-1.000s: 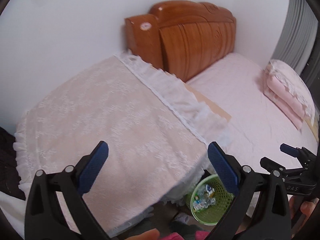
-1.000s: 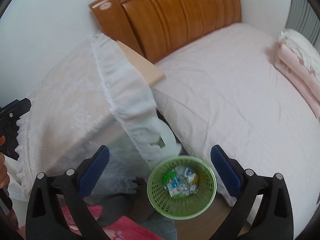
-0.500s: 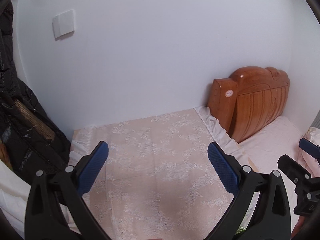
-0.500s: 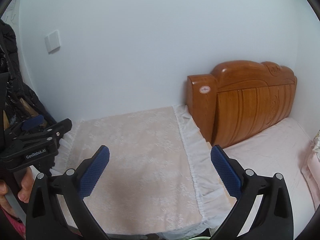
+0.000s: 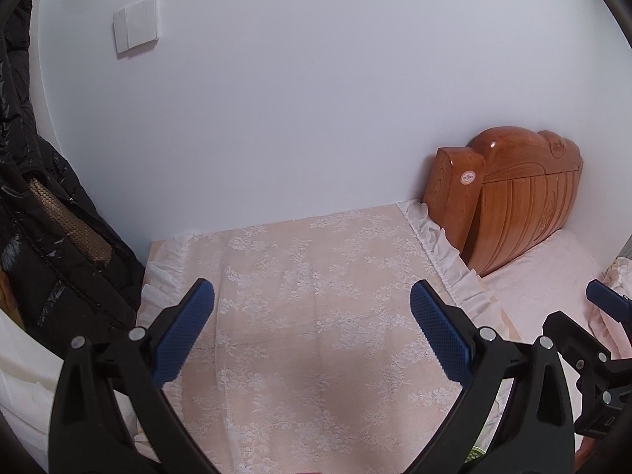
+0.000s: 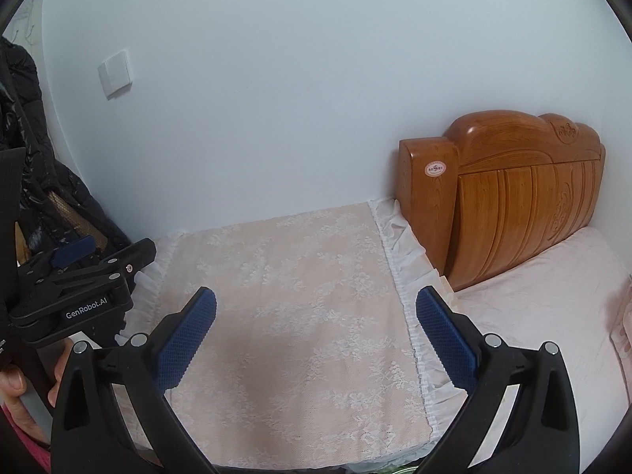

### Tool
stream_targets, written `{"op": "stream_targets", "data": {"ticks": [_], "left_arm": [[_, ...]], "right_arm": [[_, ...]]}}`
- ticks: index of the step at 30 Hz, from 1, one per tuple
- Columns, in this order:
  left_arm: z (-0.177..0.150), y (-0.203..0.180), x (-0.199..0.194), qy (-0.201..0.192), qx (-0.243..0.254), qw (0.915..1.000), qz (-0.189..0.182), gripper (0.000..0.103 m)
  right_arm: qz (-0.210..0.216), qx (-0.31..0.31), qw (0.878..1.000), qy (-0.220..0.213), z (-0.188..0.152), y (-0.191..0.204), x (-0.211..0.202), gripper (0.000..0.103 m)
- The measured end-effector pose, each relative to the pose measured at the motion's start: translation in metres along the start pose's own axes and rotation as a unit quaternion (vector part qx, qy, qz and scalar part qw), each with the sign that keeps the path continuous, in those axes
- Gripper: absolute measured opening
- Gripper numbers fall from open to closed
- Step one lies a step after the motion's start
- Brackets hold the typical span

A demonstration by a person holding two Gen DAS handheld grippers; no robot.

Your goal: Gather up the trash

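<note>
Both grippers are held level over a table [image 5: 316, 316] draped in a lace cloth [image 6: 300, 300], which fills the lower middle of each view. The left gripper [image 5: 312, 331] has its blue fingers [image 5: 183, 331] spread wide with nothing between them; the right gripper [image 6: 316, 335] is just as wide apart and empty. In the right wrist view the left gripper also shows at the left edge, with a hand [image 6: 23, 379] on its handle.

No trash shows on the cloth, on the bed [image 6: 553, 300] at the right, or anywhere else. Only a sliver of green at the bottom edge of the left view [image 5: 476, 454] may be a bin, too little to tell. A wooden headboard [image 6: 513, 197] stands against the wall at right, a black coat [image 5: 47, 237] hangs at left, and a light switch [image 5: 136, 29] sits upper left.

Held open and pointing forward, the grippers seem to be surveying the table rather than reaching; the collecting looks done or paused.
</note>
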State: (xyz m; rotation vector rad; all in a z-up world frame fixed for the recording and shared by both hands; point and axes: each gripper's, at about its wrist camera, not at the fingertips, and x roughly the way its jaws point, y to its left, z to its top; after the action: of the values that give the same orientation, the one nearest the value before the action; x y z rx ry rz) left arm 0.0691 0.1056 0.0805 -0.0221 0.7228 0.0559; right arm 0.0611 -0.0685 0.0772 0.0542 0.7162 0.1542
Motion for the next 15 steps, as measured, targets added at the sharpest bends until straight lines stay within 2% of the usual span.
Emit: {"op": "stream_targets", "data": {"ticks": [15], "left_arm": [[-0.003,-0.009,0.003,0.006,0.008,0.9999,-0.01,0.095]], "right_arm": [[-0.007,0.013,1.0,0.005,-0.008,-0.016,0.004,0.101]]}}
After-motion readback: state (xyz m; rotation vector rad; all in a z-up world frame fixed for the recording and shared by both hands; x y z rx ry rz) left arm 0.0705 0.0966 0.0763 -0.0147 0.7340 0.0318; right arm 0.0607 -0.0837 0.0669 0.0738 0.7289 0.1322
